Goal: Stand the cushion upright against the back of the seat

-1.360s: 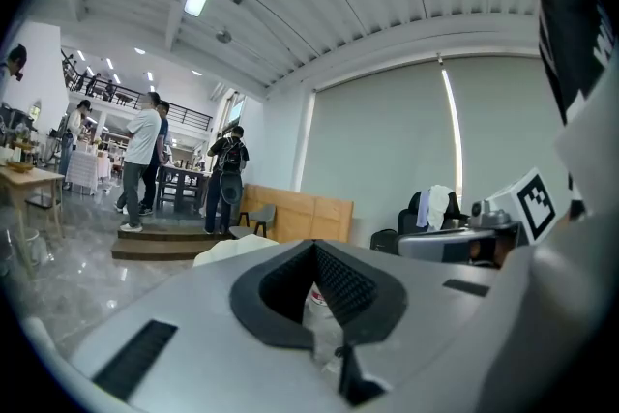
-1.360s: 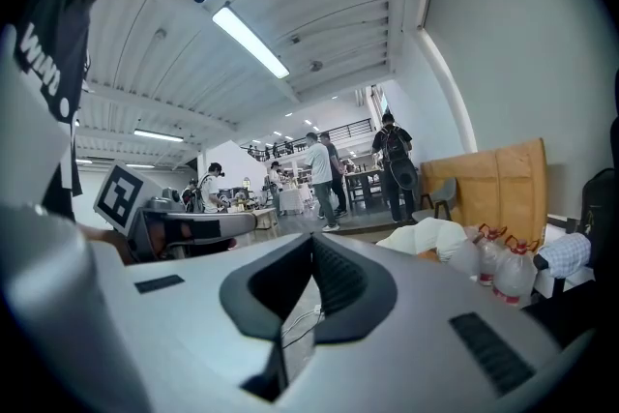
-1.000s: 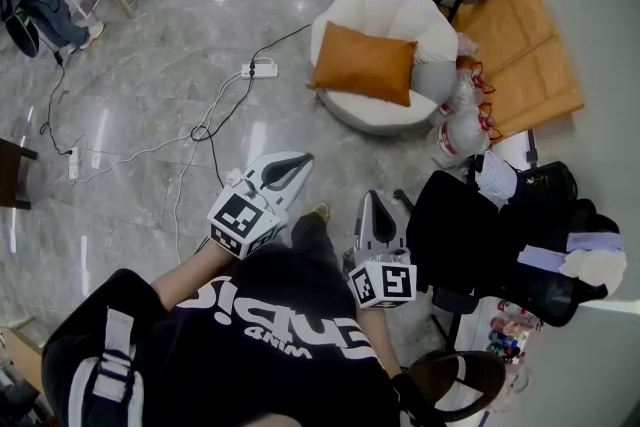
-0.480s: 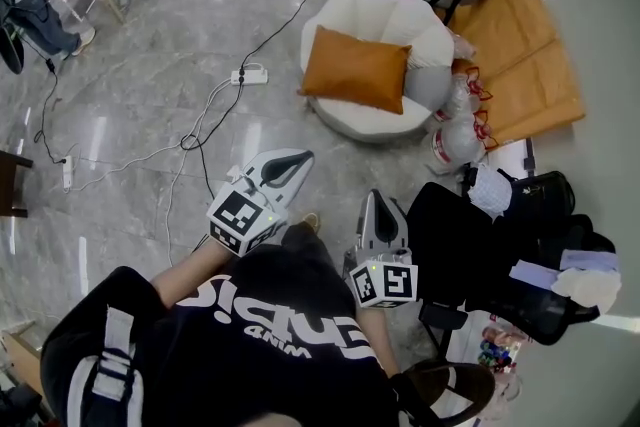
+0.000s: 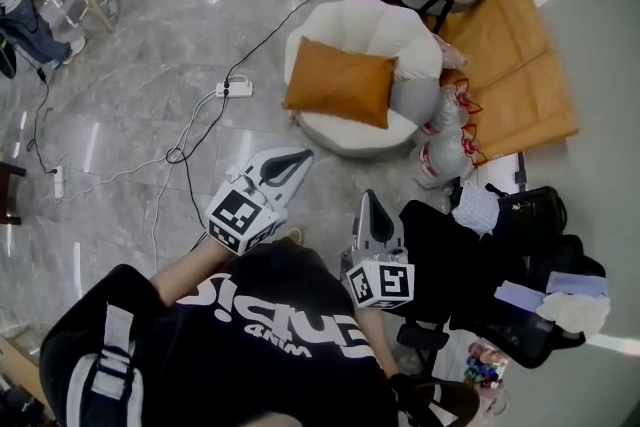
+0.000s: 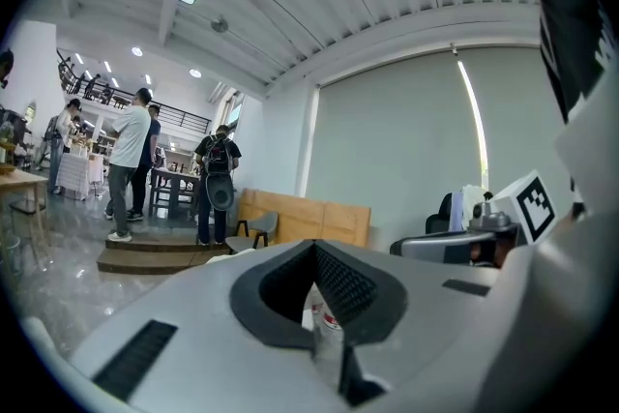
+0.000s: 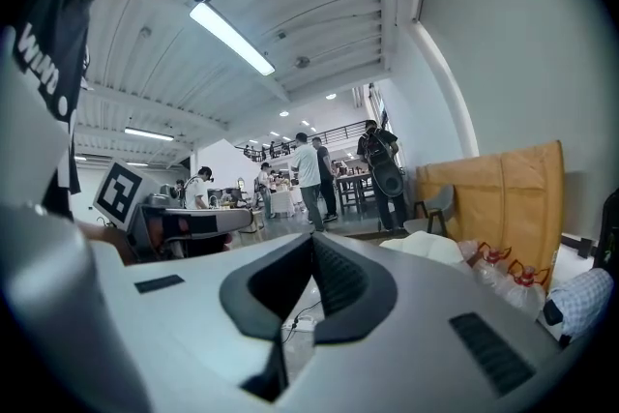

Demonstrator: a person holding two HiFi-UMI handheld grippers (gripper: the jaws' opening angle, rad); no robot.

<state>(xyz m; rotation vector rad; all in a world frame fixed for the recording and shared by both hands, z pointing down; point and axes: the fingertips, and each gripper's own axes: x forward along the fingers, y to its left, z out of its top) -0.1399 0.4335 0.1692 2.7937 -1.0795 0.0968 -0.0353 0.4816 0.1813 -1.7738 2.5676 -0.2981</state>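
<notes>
Grey-white and clenched, both tools carry nothing: the left gripper (image 5: 289, 163) and the right gripper (image 5: 373, 208) each have their jaws pressed together with only floor and room showing past them, and both are held out in front of the person, the left at about ten o'clock from the right. Well apart from them, at roughly twelve o'clock across bare marble floor (image 5: 150, 145), stands the round white seat (image 5: 372, 18). The orange cushion (image 5: 340, 82) lies on it with its broad face up, apparently flat on the seat pan, with a small grey pillow (image 5: 414, 99) at its three o'clock. As I judge it, nothing of the task is done: the approach, the grasp, the tipping up and the leaning against the scalloped back all remain.
</notes>
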